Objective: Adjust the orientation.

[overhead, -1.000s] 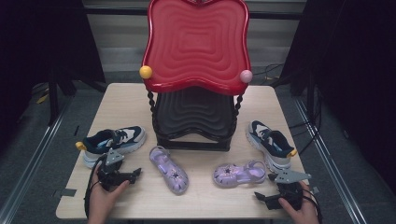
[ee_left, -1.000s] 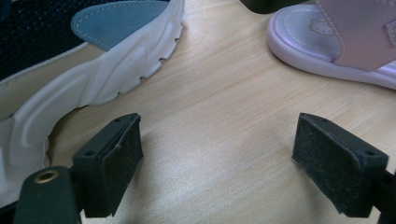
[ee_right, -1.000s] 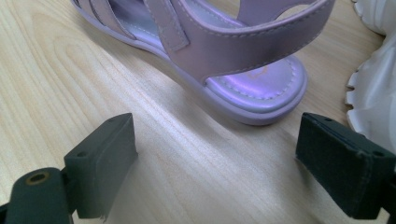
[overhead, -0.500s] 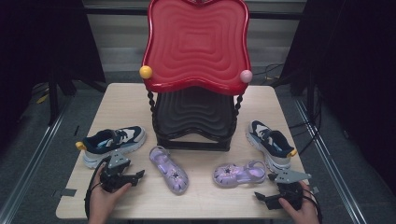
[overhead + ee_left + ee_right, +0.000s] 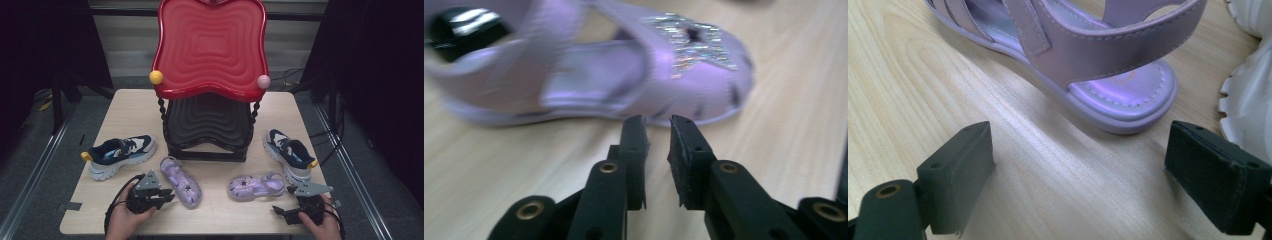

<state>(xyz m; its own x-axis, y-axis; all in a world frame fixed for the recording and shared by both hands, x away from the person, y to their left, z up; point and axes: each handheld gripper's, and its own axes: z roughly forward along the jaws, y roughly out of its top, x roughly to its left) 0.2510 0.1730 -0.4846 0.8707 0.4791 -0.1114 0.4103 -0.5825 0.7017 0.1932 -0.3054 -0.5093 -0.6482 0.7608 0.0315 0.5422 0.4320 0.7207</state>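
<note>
Left gripper (image 5: 167, 196): jaws nearly closed, narrow gap, nothing held, tips just short of left purple sandal (image 5: 180, 181), pointing at its side near toe. Right gripper (image 5: 278, 211): jaws spread wide, nothing held, low over table (image 5: 135, 107), facing heel of right purple sandal (image 5: 256, 185), not touching. Count: two purple sandals, two navy-white sneakers, left one (image 5: 119, 154) and right one (image 5: 291, 153), on outer sides. One red tray (image 5: 210, 47) tilted above black tray (image 5: 210, 122) on stand, behind shoes; one yellow ball (image 5: 156, 77), one pink ball (image 5: 263, 81).
</note>
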